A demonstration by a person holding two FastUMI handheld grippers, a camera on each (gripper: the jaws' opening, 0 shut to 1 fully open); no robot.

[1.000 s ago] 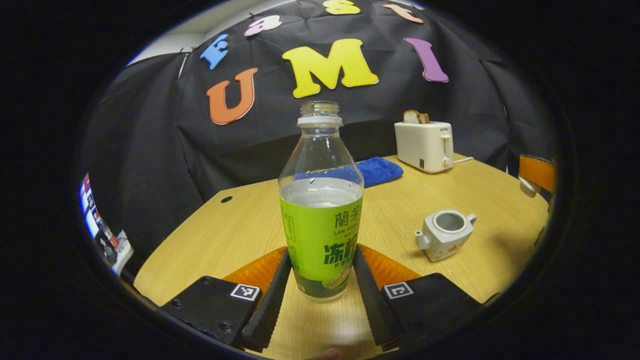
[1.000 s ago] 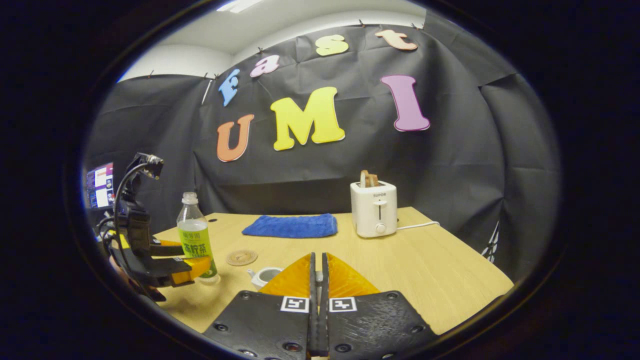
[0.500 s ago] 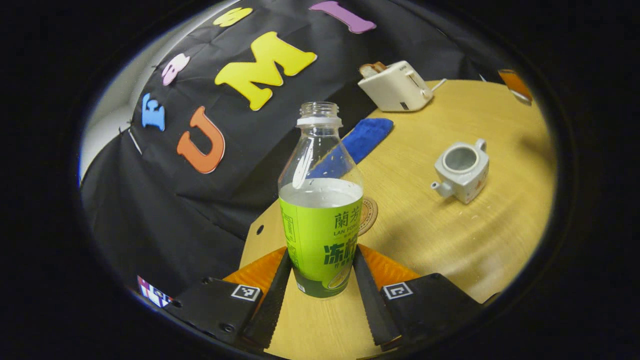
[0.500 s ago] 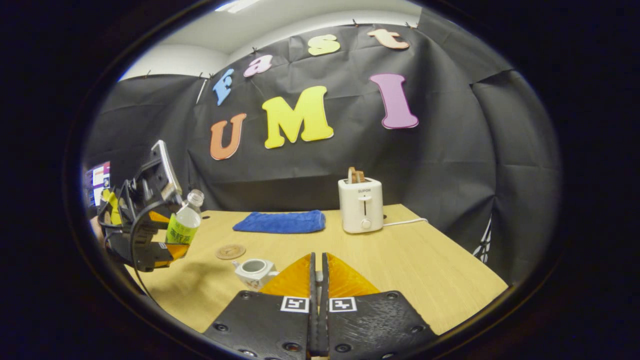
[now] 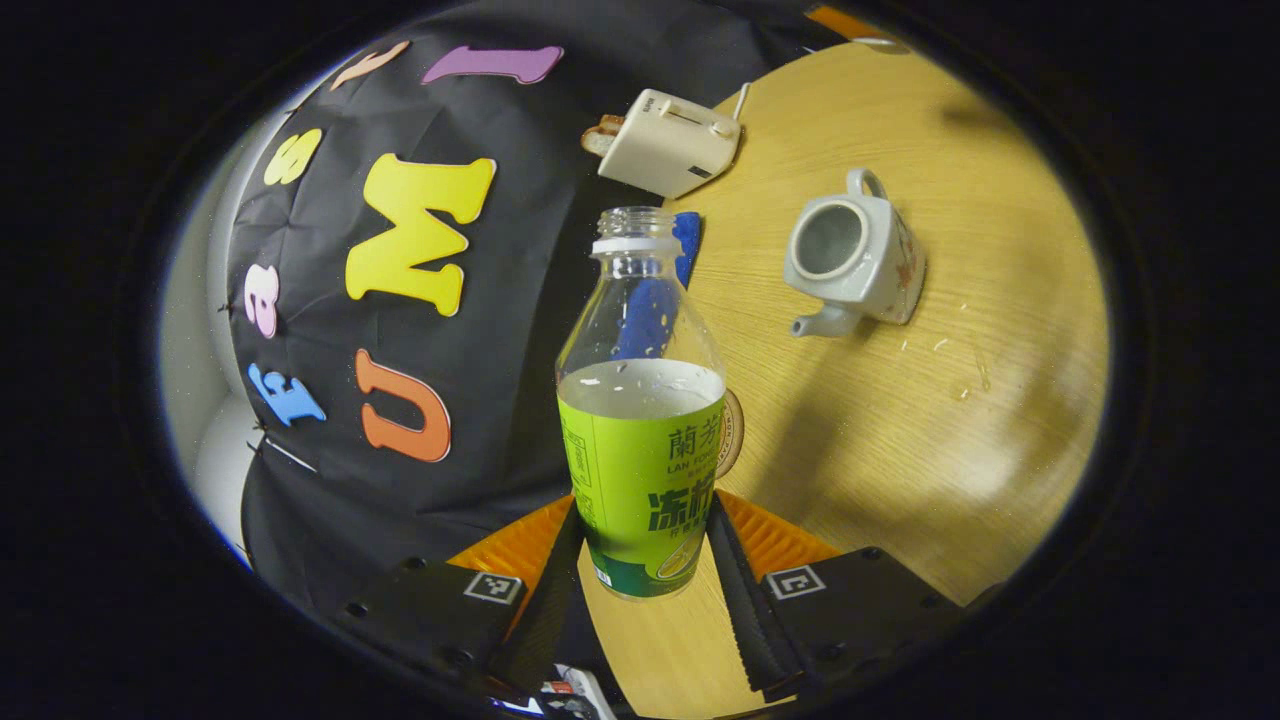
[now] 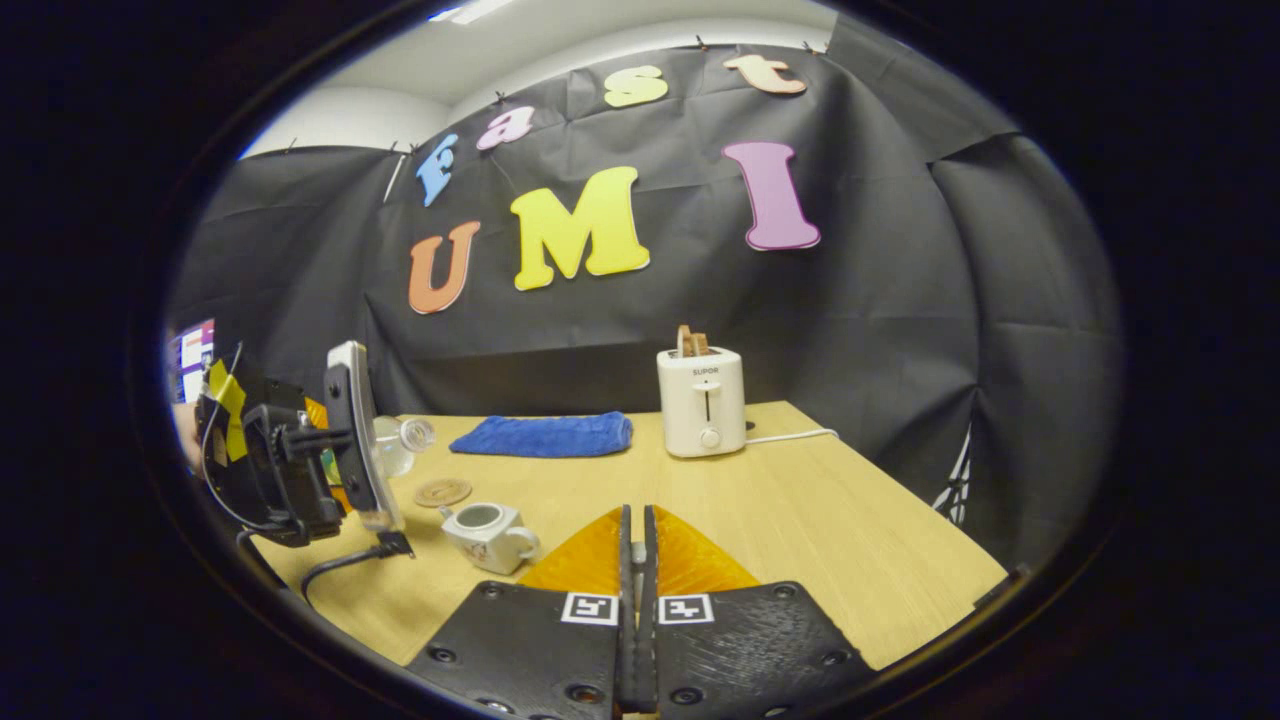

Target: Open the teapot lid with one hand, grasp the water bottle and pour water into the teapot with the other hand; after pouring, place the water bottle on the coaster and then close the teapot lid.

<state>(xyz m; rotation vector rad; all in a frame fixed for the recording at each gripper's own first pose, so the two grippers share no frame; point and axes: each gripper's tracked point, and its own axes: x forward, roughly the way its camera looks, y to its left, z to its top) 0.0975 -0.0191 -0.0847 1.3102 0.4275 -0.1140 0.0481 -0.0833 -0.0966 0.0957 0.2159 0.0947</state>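
Left gripper view: left tongs [image 5: 640, 560] clamped on the water bottle [image 5: 642, 420], lifted and tipped hard toward the open teapot [image 5: 850, 255] on the desk [image 5: 950, 400]; coaster [image 5: 732, 432] peeking from behind the bottle. Right gripper view: right tongs [image 6: 636, 590] pressed together, seemingly on something small, probably the lid, though cannot tell for sure. Pouring step under way, judging by the tilt; no water reaching the neck yet. Next: bring the bottle mouth over the teapot opening, tip further and slowly, watch for splash beside the rim.
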